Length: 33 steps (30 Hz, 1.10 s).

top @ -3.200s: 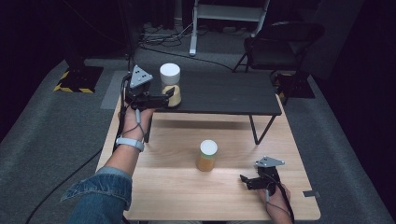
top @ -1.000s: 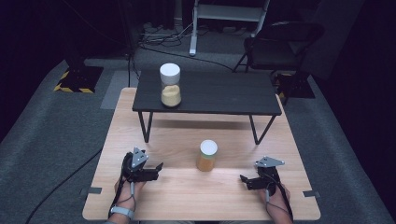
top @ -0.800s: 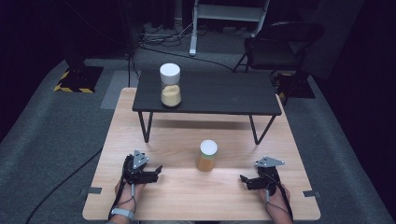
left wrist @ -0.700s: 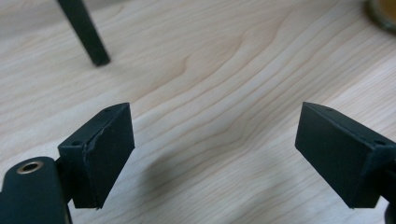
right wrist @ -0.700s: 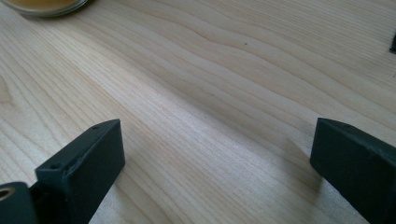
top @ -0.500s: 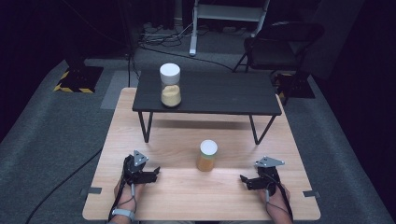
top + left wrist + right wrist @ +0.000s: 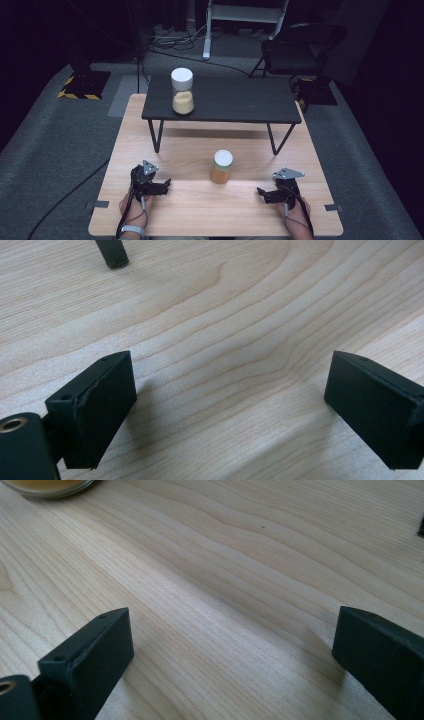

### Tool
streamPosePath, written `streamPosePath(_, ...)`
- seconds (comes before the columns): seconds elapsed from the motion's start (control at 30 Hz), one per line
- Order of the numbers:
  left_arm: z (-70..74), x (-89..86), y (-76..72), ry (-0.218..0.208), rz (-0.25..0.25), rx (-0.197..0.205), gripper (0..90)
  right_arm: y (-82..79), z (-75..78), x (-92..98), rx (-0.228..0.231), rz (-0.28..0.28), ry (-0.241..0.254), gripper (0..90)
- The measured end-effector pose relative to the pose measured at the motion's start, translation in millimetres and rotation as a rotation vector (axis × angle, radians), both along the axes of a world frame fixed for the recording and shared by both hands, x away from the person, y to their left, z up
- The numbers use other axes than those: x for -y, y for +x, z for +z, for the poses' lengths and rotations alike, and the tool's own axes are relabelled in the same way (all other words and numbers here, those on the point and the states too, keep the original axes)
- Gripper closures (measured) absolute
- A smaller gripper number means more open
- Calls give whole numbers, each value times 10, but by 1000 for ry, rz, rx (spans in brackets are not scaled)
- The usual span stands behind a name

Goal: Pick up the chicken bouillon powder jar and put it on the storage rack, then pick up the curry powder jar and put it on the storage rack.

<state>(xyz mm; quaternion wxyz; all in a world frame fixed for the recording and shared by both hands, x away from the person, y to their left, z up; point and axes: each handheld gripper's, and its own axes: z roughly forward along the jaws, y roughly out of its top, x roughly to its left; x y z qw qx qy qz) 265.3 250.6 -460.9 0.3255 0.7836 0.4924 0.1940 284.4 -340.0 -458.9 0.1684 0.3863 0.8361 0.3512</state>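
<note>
Both grippers are sitting low on the light wooden table point(image 7: 200, 210), near the person's edge of it. The left gripper point(image 7: 161, 186) is resting at the left side with its jaws spread wide, they've just been opening further, and there's nothing between them, just bare wood grain in the left gripper view point(image 7: 230, 405). The foot of one of the black shelf legs point(image 7: 112, 252) is poking in at the top of that view. The right gripper point(image 7: 264, 192) is sitting at the right side, jaws also standing wide apart and gripping nothing; in its own view point(image 7: 232, 655) it's looking across plain wood, with the bottom edge of the small jar point(image 7: 47, 486) peeking in at the top left. That small jar point(image 7: 221, 167), white lid and orange-ish stuff inside, is standing upright on the wooden table between the two grippers, a bit farther out, closer to the right one's jaws but touching neither. The taller jar point(image 7: 182, 91), white lid and yellowish filling in its lower half, is standing upright up on the left end of the low black table point(image 7: 240, 100), well apart from both hands.
</note>
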Motion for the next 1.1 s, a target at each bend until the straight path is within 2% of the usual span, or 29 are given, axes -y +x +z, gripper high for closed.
streamPosePath(0.67, 2, 9, -3, 2, 14, -2, 54, -6, 1, 27, -2, 10, 4, 32)
streamPosePath(0.73, 3, 9, -3, 2, 14, -2, 54, -46, 2, -10, -3, -13, 4, 32)
streamPosePath(0.9, 3, 9, -2, 2, 14, -2, 54, -62, 3, 2, -4, -14, 7, 37)
streamPosePath(1.0, 3, 9, -2, 1, 15, -2, 54, -64, -12, 61, -8, -8, 41, 41)
streamPosePath(1.1, 3, 8, -2, 2, 14, -2, 54, -126, -29, 115, 29, -10, 75, 41)
